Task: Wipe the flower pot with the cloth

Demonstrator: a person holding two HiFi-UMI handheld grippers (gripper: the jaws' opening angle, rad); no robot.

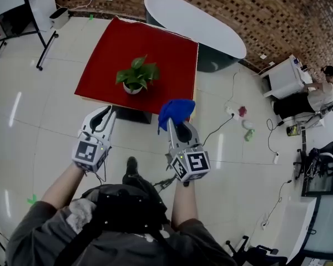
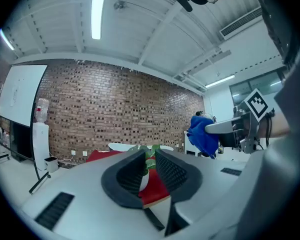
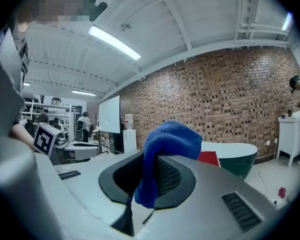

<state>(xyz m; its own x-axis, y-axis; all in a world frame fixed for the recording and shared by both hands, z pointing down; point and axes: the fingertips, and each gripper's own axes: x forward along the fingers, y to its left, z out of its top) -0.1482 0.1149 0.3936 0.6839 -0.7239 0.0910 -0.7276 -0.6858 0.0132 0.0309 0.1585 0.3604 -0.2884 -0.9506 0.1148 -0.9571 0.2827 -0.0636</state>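
Observation:
The flower pot (image 1: 132, 89) is small and white with a green plant (image 1: 137, 73). It stands near the front edge of a red table (image 1: 166, 54). Both grippers hover over the floor short of that table. My left gripper (image 1: 104, 114) is level, its jaws a narrow gap apart with nothing between them. Through that gap the left gripper view shows the plant (image 2: 149, 158) far off. My right gripper (image 1: 176, 122) is shut on a blue cloth (image 1: 175, 111), which drapes over its jaws (image 3: 170, 139). In the left gripper view, the cloth (image 2: 202, 136) hangs at the right.
A white oval table (image 1: 194, 21) stands behind the red one. A whiteboard stand (image 1: 41, 7) is at the far left. Cables and small items (image 1: 241, 121) lie on the floor to the right. Further right, a person (image 1: 322, 96) sits by a white cabinet (image 1: 286, 76).

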